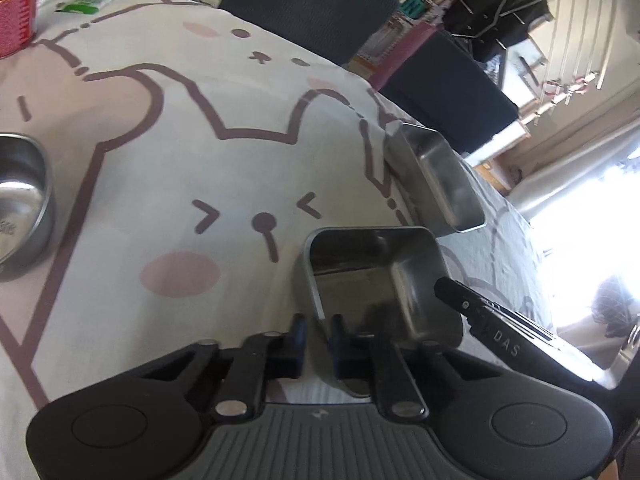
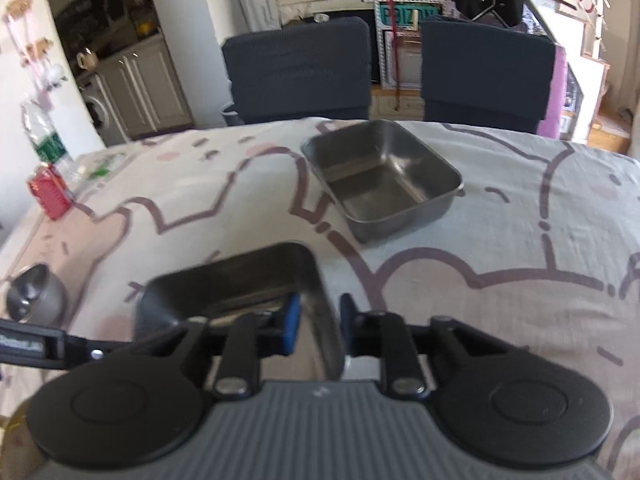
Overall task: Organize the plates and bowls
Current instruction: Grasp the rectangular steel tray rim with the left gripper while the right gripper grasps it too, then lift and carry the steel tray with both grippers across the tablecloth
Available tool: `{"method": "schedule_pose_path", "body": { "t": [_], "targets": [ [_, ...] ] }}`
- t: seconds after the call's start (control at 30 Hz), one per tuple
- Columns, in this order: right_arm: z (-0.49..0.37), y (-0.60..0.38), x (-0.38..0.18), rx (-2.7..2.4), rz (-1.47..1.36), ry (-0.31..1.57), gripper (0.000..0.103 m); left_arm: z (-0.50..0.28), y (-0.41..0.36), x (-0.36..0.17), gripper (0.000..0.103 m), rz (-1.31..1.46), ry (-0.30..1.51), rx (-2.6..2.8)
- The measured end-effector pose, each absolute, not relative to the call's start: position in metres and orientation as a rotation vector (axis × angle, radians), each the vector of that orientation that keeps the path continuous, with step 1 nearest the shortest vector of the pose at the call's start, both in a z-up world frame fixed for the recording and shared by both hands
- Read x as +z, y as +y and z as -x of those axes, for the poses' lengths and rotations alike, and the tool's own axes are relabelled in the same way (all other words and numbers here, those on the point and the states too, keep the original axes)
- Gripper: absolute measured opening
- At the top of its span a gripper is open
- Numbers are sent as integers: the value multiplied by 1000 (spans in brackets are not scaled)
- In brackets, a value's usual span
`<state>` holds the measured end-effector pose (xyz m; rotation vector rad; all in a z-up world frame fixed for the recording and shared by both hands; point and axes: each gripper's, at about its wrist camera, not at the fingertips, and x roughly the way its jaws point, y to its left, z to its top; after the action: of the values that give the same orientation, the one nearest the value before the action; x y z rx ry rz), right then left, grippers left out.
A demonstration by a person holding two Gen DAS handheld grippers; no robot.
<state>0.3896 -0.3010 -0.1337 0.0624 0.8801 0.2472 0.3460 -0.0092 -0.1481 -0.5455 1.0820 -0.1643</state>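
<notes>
Because each side wall needed a grip, the left tool point(image 1: 317, 338) and the right tool point(image 2: 319, 322) each pinched one wall of the near steel tray point(image 1: 376, 276), low in both frames on the table point(image 1: 168, 168). The second tray point(image 2: 382, 178) waited above it.

The near square tray point(image 2: 240, 280) and the tray point(image 2: 384, 176) beyond it are brushed, glossy metal. Under it, the tablecloth point(image 2: 520, 220) is soft matt printed cloth.
</notes>
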Motion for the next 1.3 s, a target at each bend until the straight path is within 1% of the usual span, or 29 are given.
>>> {"method": "schedule_pose_path", "body": {
  "t": [0.03, 0.1, 0.2, 0.4, 0.7, 0.8, 1.07, 1.3],
  "targets": [
    [-390, -302, -133, 242, -68, 886, 8, -347, -11, -147, 8, 530, 1080, -161],
    [-390, -308, -130, 251, -103, 898, 7, -346, -13, -145, 8, 507, 1067, -164],
    [-383, -310, -125, 262, -78, 901, 5, -344, -14, -139, 8, 519, 1052, -170],
    [-359, -334, -102, 241, -102, 879, 5, -334, -37, -122, 8, 503, 1030, -237],
    [-302, -395, -80, 120, -144, 875, 5, -310, -104, -108, 8, 395, 1058, -359],
    [-283, -413, -77, 95, -143, 867, 5, -299, -125, -109, 8, 354, 1073, -402],
    [-251, -448, -86, 18, -161, 962, 5, -289, -161, -118, 8, 286, 1111, -457],
    [-249, -461, -98, -18, -149, 1030, 5, -284, -181, -129, 8, 207, 1165, -492]
  ]
}}
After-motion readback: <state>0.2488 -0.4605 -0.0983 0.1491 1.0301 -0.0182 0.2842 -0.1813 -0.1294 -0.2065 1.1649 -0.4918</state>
